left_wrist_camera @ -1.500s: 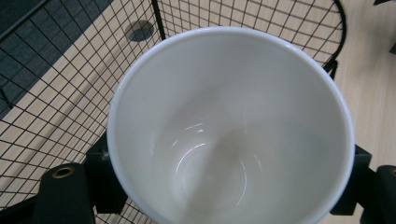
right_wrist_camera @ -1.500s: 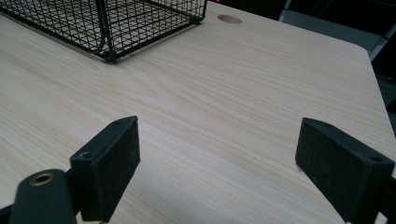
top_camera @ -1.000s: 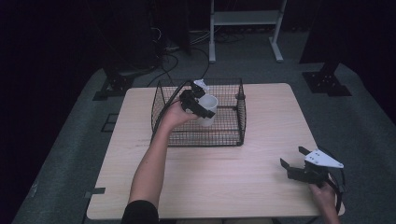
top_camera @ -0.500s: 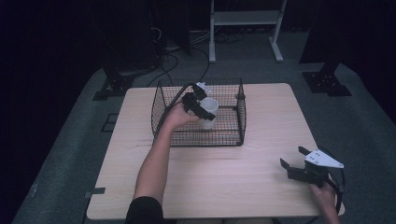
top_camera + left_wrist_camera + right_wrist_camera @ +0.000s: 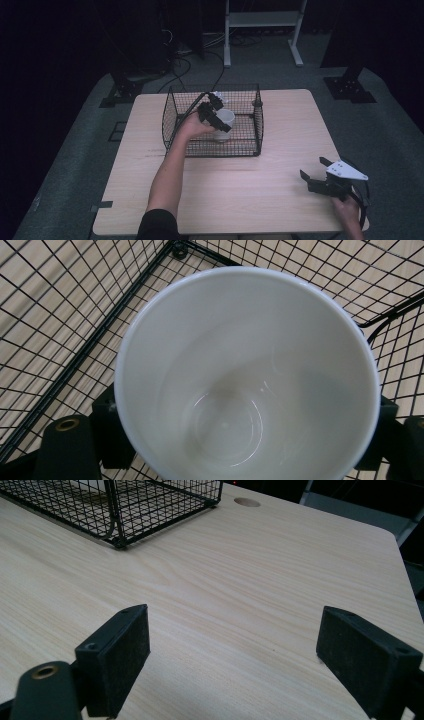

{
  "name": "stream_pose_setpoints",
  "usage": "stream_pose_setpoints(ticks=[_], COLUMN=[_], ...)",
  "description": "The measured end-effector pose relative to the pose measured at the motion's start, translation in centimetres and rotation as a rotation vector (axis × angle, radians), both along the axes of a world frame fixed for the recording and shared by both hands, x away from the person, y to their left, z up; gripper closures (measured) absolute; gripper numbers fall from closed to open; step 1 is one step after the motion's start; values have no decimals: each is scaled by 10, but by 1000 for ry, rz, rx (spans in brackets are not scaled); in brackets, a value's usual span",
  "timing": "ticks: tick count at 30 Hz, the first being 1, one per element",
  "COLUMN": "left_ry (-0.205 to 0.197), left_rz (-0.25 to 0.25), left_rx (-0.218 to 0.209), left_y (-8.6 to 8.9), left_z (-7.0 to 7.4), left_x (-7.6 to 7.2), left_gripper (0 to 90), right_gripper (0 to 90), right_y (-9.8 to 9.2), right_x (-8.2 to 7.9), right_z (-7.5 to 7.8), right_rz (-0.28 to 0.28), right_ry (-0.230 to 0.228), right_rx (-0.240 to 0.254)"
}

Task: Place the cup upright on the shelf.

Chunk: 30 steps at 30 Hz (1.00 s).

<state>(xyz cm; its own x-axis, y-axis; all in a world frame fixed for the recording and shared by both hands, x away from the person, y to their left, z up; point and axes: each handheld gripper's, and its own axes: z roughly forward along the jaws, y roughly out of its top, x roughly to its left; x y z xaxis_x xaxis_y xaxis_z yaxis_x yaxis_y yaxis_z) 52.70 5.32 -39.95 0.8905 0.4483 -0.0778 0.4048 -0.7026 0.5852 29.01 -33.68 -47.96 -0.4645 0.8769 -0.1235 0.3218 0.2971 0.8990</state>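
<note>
Your right gripper (image 5: 320, 176) idles near the front right table corner, jaws wide apart, holding nothing. Your left gripper (image 5: 216, 116) is clamped across the round white ceramic cup (image 5: 224, 120), inside the black wire mesh basket (image 5: 258, 131). Lower it level, release only once its base sits flat. Surface: pale wooden table (image 5: 280, 200). Beyond: grey carpet, dark room.

One white cup (image 5: 224, 121), one wire basket (image 5: 257, 127), one wooden table (image 5: 250, 185), two tongs.
</note>
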Motion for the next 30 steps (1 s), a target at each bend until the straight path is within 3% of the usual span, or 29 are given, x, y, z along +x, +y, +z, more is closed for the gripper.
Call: stream_pose_setpoints(ticks=[7,20,25,28,30], left_ry=[16,6,13,8,-15], left_rz=[4,-6,4,7,11], left_rx=[13,36,44,27,28], left_y=[2,7,9,10,12], left_z=[-4,-4,-6,-4,1], left_x=[1,-3,-4,-7,-9], left_gripper=[205,199,149,101,87], right_gripper=[131,131,131,131,131], right_y=[0,0,-2,-2,-1], right_x=[0,0,0,0,0], right_z=[0,0,0,0,0], right_rz=[0,-1,-6,-4,-5], right_ry=[-1,-2,-4,-2,-3], right_rx=[2,3,13,12,12])
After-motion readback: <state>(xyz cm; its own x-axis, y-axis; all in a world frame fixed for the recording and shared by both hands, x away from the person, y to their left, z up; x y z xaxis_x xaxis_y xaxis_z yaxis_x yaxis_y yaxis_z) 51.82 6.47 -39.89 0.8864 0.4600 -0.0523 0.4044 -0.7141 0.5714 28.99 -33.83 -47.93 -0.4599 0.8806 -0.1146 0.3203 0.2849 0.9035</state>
